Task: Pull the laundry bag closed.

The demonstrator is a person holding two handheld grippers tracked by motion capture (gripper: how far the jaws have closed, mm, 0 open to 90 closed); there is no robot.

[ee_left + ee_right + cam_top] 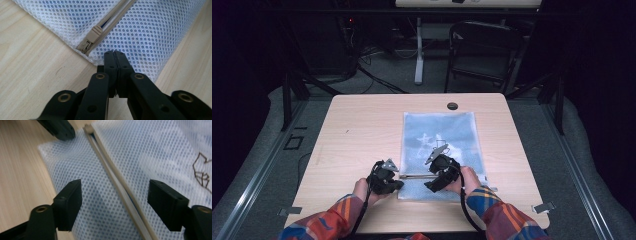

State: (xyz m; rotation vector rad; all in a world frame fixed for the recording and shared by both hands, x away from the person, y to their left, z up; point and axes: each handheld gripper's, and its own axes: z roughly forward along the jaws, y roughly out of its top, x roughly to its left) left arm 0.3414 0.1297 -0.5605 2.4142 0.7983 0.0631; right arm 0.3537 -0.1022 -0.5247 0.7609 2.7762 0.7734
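The high view is soft and low in detail: a brightly, evenly lit counter (362,130) ringed by near-black surroundings. Both gripper views are bright with faint shadows; the mesh laundry bag (160,152) blurs slightly in the right gripper view.

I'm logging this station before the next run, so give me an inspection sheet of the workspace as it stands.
Surface: light wooden table, with a dark round grommet hole near its far edge.
Job's things: white mesh zip bag lying flat, something blue inside; beige zipper runs across its near end, slider at the left end.
Clutter: nothing seen.
Grippers: left tool shut at the bag's near left corner, apparently pinching the mesh edge; right tool open, its jaws straddling the zipper.
Cables: black cable trailing from the right tool; more on the floor beyond.
Surroundings: dark room, black chair behind the table.
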